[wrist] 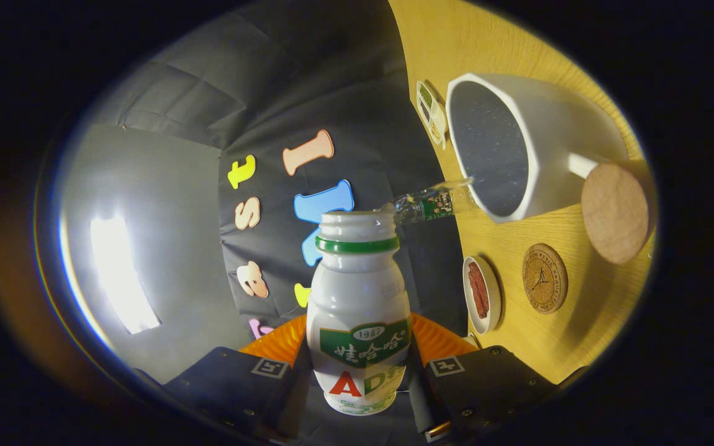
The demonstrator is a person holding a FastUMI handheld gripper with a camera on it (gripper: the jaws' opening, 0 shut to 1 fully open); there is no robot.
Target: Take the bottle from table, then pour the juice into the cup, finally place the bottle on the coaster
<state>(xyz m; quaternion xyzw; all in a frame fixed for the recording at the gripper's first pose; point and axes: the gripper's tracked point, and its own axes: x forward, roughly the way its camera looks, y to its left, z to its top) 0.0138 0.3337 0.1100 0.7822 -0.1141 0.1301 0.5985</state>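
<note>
Fingers [357,371] clamped on bottle [358,310] — tilted toward cup [518,148], wooden table [518,322], coaster [544,277] nearby.

Dim booth, one bright light panel [123,272] blown out to white glare, soft sheen on the bottle [358,310], cup [518,145] casting shadow across the warm-lit surface [555,347], strong fisheye bending at the rim, coloured fringing, tool [357,378] clamped on the bottle in shadow
</note>
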